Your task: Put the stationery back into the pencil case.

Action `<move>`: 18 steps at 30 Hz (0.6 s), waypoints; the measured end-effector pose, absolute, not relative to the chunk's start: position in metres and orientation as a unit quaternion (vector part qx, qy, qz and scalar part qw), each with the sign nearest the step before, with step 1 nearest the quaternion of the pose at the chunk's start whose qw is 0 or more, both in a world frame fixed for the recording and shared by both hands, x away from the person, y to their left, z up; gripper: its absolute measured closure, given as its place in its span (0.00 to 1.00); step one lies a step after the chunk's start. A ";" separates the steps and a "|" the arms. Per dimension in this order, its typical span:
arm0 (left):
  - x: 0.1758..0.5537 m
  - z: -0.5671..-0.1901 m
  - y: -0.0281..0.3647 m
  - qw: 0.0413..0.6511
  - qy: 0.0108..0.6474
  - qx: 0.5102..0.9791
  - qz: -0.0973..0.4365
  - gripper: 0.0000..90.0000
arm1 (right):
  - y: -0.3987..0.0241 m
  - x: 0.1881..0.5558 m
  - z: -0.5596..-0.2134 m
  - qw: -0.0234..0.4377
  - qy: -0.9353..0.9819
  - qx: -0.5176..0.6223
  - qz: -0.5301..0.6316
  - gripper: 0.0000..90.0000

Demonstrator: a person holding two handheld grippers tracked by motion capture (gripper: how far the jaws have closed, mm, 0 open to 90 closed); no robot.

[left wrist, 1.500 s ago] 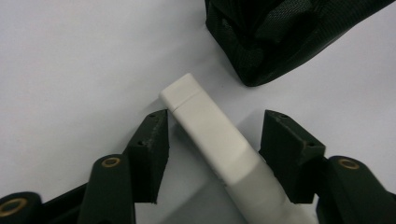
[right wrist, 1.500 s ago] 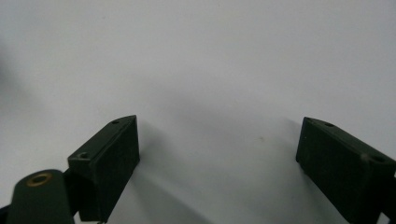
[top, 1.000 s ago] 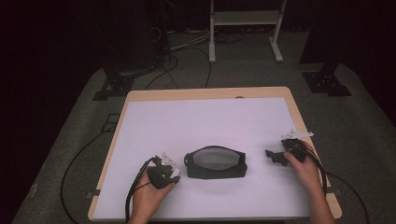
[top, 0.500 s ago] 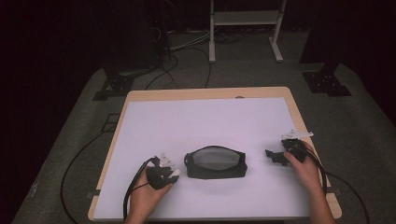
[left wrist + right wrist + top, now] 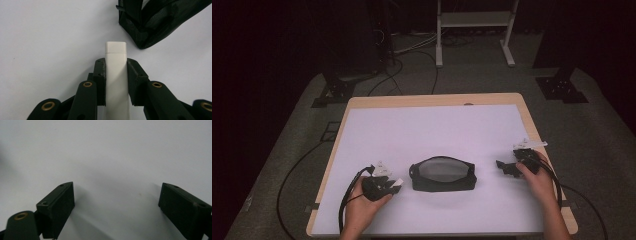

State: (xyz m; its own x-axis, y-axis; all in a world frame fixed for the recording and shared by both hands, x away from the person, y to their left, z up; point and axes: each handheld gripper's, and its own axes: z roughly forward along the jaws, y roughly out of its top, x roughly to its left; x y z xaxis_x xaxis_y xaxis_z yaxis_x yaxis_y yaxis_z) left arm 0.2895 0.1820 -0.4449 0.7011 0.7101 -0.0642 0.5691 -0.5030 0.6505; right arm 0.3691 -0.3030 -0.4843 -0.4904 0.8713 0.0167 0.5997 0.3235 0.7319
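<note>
Left hand-held gripper pinches a white block beside a black mesh pouch

The left hand-held gripper (image 5: 116,72) has just closed its jaws on the white block (image 5: 115,65), whose long axis runs along the jaws, capped end toward the black mesh pouch (image 5: 442,173) mid-desk (image 5: 432,125). The right hand-held gripper (image 5: 116,202) rests spread and empty, unmoved since before.
</note>
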 end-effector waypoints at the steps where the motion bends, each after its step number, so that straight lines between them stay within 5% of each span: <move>1: 0.289 -0.442 0.184 0.337 0.371 0.859 0.106 0.79 | -0.303 0.369 -0.484 0.195 0.790 0.466 0.348 0.13; 18: 0.288 -0.416 0.189 0.378 0.339 0.855 0.109 0.79 | -0.303 0.369 -0.484 0.194 0.789 0.467 0.348 0.14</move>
State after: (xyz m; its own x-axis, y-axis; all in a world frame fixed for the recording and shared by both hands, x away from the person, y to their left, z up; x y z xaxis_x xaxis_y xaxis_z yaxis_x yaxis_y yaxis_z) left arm 0.2875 0.1893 -0.4156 0.7473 0.6607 -0.0706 0.4965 -0.4845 0.7202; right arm 0.3690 -0.3029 -0.4842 -0.4893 0.8719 0.0191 0.6018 0.3216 0.7310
